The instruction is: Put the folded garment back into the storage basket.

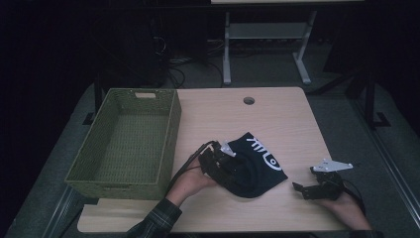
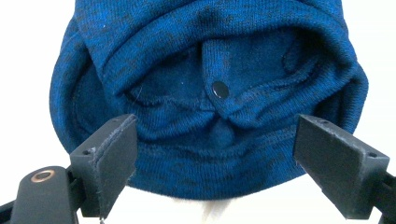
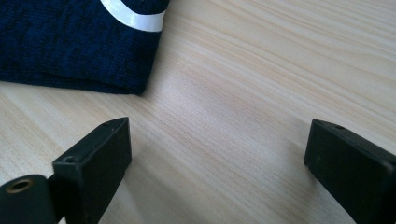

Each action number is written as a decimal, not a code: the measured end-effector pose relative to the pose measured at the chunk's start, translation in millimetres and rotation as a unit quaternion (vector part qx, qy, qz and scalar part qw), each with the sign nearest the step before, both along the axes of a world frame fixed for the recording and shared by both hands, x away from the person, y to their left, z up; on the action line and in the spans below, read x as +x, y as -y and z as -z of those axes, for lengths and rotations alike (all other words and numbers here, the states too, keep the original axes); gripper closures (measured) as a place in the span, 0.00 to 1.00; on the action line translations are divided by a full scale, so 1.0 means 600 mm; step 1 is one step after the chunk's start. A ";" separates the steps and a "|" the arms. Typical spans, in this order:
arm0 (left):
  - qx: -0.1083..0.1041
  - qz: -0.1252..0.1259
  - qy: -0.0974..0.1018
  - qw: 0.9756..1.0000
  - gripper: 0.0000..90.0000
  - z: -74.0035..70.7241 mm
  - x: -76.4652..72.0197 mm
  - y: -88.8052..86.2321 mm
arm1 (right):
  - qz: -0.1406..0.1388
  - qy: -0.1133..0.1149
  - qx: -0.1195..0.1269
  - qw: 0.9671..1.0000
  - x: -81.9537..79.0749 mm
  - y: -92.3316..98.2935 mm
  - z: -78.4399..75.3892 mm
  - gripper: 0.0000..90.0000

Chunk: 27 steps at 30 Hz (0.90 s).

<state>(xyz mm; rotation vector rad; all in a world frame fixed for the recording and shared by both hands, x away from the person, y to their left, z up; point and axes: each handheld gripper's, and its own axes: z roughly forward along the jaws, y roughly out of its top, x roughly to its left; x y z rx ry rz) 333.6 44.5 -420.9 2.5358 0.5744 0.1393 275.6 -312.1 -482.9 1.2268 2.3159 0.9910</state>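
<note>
Two grippers are held over the table (image 1: 277, 119): the left gripper (image 2: 215, 158) is placed at the near-left edge of the blue knit hat (image 1: 255, 163), its jaws spread wide on either side of the cloth. The right gripper (image 3: 217, 163) is kept to the hat's right, apart from it, jaws spread over bare wood. A green wicker basket (image 1: 171, 144) is seen at the left.
</note>
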 end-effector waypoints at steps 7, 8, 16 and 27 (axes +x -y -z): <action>0.013 0.005 -0.006 1.000 0.15 0.005 0.010 0.022 | 0.000 0.000 0.000 1.000 0.000 0.000 0.000 0.08; 0.017 0.007 -0.007 1.000 0.15 0.007 0.011 0.026 | 0.000 0.000 0.000 1.000 0.000 0.000 0.000 0.08; 0.048 0.022 -0.022 0.998 0.18 0.032 0.025 0.050 | 0.000 0.000 0.000 1.000 0.000 0.000 0.000 0.08; 0.054 0.024 -0.027 0.998 0.27 0.043 0.029 0.048 | 0.000 0.000 0.000 1.000 0.000 0.000 0.000 0.08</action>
